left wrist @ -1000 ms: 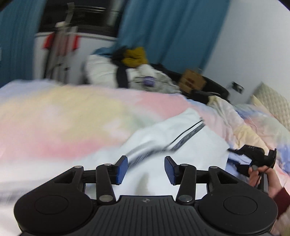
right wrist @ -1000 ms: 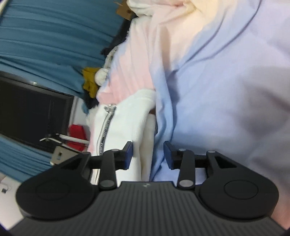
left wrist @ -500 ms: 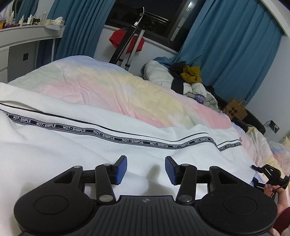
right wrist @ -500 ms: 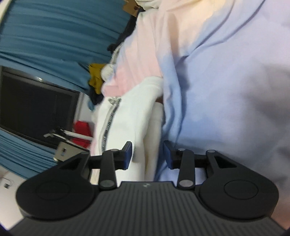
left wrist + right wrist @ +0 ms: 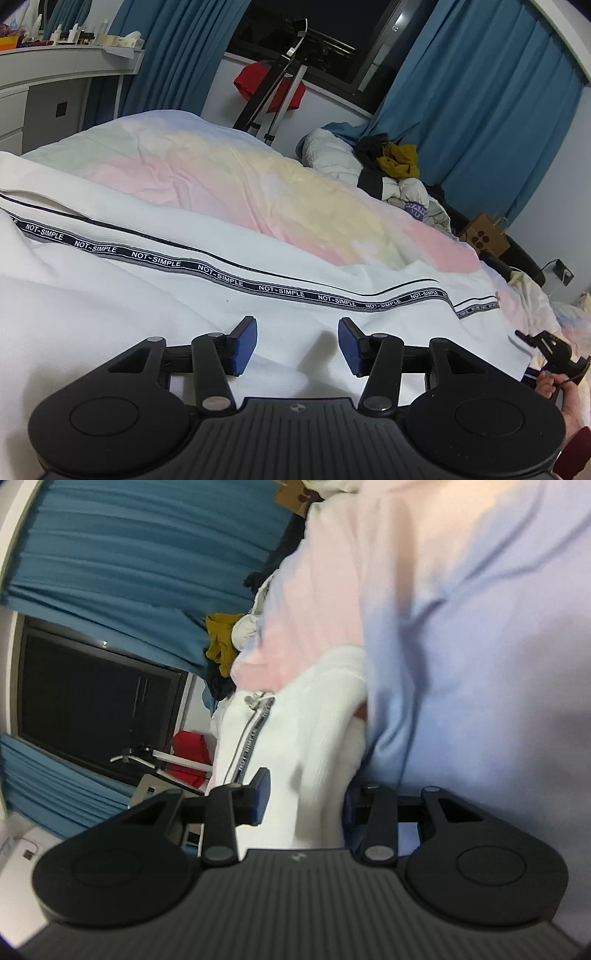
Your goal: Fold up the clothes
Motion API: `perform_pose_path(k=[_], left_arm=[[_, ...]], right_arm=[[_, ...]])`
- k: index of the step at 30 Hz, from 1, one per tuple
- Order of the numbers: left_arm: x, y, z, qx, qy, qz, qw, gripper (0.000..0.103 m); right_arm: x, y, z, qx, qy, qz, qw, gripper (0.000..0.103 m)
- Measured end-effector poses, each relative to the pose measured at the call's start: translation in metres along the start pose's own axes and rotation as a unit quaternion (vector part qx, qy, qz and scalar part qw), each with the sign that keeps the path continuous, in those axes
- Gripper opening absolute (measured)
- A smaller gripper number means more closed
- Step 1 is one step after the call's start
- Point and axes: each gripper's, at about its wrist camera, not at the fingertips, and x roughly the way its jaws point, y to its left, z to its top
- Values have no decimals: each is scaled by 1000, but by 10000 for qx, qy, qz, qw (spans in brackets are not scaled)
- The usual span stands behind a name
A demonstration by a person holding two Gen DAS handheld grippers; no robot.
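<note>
A white garment with a black NOT-SIMPLE stripe lies spread across the pastel duvet. My left gripper hovers low over the cloth. Its jaws are opening and nothing is between them. At the garment's far right end a hand holds my right gripper. In the right wrist view the garment's folded edge reaches in between the fingers of the right gripper. The jaws stand apart, and the cloth covers part of the right-hand pad. The duvet fills the right side of that view.
A pile of clothes sits at the bed's far side, under blue curtains. A tripod with a red cloth stands by the dark window. A white dresser is at the left, a cardboard bag at the right.
The left gripper has swung and rolled, sunk closer to the white garment, and its jaws stand a little wider. The right gripper has moved up to the garment's edge, which now lies between its fingers.
</note>
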Motion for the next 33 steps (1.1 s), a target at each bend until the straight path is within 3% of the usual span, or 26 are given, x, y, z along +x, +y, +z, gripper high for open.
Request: perform_pose_path(k=[2, 3, 5, 11, 15, 22, 24, 27, 29, 33], left_arm=[[3, -1, 0, 36, 4, 15, 10000, 53], [4, -1, 0, 42, 2, 24, 10000, 53], [4, -1, 0, 14, -11, 17, 10000, 53], [2, 0, 2, -4, -63, -65, 10000, 53], [-1, 2, 2, -29, -71, -158, 9998, 53], [2, -1, -1, 142, -3, -150, 9998, 53], [2, -4, -3, 242, 11, -140, 9996, 53], [4, -7, -6, 415, 65, -59, 9991, 53], [6, -8, -9, 524, 106, 5, 9986, 53], [13, -12, -14, 793, 215, 180, 9965, 53]], right_arm=[[1, 7, 0, -111, -65, 63, 9999, 38], [1, 12, -1, -222, -126, -1, 9997, 23], [-3, 22, -4, -494, -232, -131, 9984, 12], [-34, 74, -4, -890, -612, 853, 9905, 10], [-62, 100, -8, -1096, -952, 990, 9844, 9], [-108, 47, -5, -144, -1301, 213, 9912, 9], [-120, 46, -6, -69, -1369, 168, 9904, 9], [-128, 64, -11, -590, -1540, 103, 9863, 9], [-125, 61, -11, -591, -1530, -118, 9864, 9], [-106, 45, -16, -963, -1266, -1028, 9819, 9]])
